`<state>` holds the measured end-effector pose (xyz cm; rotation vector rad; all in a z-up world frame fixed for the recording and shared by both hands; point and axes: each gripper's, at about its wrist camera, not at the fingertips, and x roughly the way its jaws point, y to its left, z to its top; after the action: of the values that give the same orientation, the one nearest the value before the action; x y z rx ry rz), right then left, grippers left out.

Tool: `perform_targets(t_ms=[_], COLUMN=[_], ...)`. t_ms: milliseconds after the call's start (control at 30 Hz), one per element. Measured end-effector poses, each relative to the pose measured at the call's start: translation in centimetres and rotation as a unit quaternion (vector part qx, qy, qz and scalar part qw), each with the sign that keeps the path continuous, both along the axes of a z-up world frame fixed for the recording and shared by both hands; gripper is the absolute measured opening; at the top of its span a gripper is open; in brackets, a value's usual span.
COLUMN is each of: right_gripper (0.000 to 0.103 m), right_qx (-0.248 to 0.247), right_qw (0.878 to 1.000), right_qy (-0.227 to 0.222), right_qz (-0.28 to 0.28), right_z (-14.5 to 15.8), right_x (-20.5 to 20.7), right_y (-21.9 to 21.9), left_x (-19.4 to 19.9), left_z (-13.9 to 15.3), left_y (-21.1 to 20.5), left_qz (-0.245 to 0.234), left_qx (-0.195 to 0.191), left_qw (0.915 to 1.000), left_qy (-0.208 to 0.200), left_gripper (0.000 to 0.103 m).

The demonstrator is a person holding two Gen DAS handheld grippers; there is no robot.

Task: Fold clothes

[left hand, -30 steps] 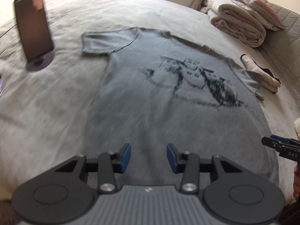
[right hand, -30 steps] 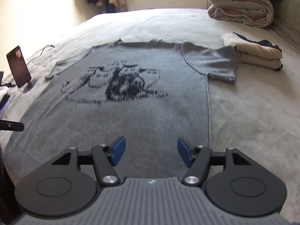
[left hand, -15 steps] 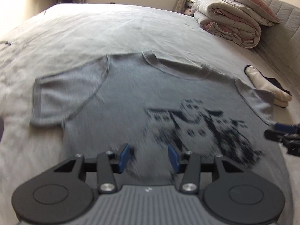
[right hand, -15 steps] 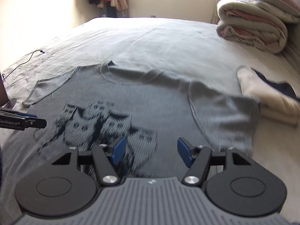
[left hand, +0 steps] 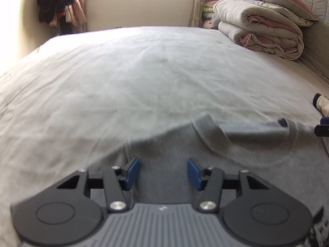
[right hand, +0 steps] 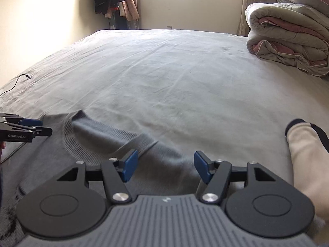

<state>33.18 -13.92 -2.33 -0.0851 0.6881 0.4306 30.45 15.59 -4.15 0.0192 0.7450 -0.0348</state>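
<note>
Holding both tools over the grey T-shirt (left hand: 164, 144), I have my left gripper (left hand: 163, 171) spread wide and gripping nothing just short of its collar (left hand: 211, 135), and my right gripper (right hand: 165, 165) likewise agape above the shoulder. Beyond the collar lies bare bedsheet (right hand: 174, 72); folded clothes (right hand: 306, 156) sit to the shirt's right, a rolled duvet (right hand: 287, 43) farther off.

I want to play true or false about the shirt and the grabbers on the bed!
1. The left gripper is open. True.
2. The right gripper is shut on the shirt. False: it is open, with shirt showing between its fingers.
3. The shirt is red. False: it is grey.
4. A folded quilt sits far back on the bed. True.
5. The quilt lies on the shirt. False: they are well apart.
</note>
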Motion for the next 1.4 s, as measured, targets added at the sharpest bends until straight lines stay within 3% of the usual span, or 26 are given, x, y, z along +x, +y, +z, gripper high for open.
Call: perform_targets(t_ms=[200, 367, 433, 500, 567, 767, 833, 933, 1000, 1033, 1100, 1167, 1300, 1400], right_gripper=[0.054, 0.048, 0.039, 0.013, 0.01, 0.005, 0.005, 0.006, 0.012, 0.016, 0.025, 0.03, 0.03, 0.03], right_qx=[0.023, -0.017, -0.012, 0.003, -0.019, -0.091, -0.103, -0.124, -0.124, -0.118, -0.091, -0.074, -0.063, -0.064], right_qw=[0.999, 0.998, 0.997, 0.996, 0.996, 0.985, 0.986, 0.985, 0.985, 0.986, 0.99, 0.992, 0.993, 0.995], right_qy=[0.013, 0.021, 0.019, 0.027, 0.008, -0.142, -0.129, -0.117, -0.114, -0.114, -0.11, -0.106, -0.097, -0.069], right_qz=[0.021, 0.062, 0.069, 0.081, 0.084, 0.03, 0.031, 0.031, 0.025, 0.018, 0.005, -0.002, 0.011, 0.03], right_z=[-1.2, -3.2, -3.2, -3.2, -3.0, -3.3, -4.0, -4.3, -3.9, -3.6, -2.8, -2.2, -1.8, -2.6], right_x=[3.2, 3.2, 3.0, 2.9, 2.1, -0.8, -0.3, 0.4, 0.6, 0.3, -0.1, -0.7, -2.8, -3.5], right_y=[0.3, 1.8, 1.9, 1.9, 2.6, 3.9, 4.1, 4.6, 4.4, 4.1, 3.4, 2.7, 1.9, 1.9], left_x=[3.6, 4.6, 4.7, 4.6, 4.1, 2.0, 2.2, 2.9, 3.1, 2.8, 2.0, 1.0, -0.9, -1.3], left_z=[-0.4, -0.8, -0.9, -0.8, -0.8, -1.0, -1.7, -2.3, -2.0, -1.6, -0.7, 0.2, 0.9, -0.3], left_y=[-0.4, -0.5, -0.5, -0.8, -1.4, -2.2, -2.3, -3.3, -3.8, -3.8, -3.5, -3.3, -3.1, -3.2], left_qz=[-0.026, -0.045, -0.05, -0.063, -0.064, -0.023, -0.009, -0.008, -0.005, 0.0, 0.012, 0.02, 0.014, 0.012], left_qx=[0.003, -0.004, -0.01, -0.015, -0.01, -0.007, 0.001, 0.032, 0.049, 0.046, 0.027, 0.007, -0.026, -0.022], left_qw=[0.9997, 0.9989, 0.9986, 0.9978, 0.9979, 0.9959, 0.9961, 0.9972, 0.9966, 0.9965, 0.9965, 0.9963, 0.9972, 0.999], left_qy=[0.004, 0.014, 0.017, 0.017, 0.002, -0.087, -0.088, -0.067, -0.066, -0.07, -0.078, -0.084, -0.068, -0.038], left_gripper=[0.053, 0.052, 0.047, 0.027, 0.003, 0.003, 0.003, 0.004, 0.009, 0.011, 0.031, 0.043, 0.049, 0.056])
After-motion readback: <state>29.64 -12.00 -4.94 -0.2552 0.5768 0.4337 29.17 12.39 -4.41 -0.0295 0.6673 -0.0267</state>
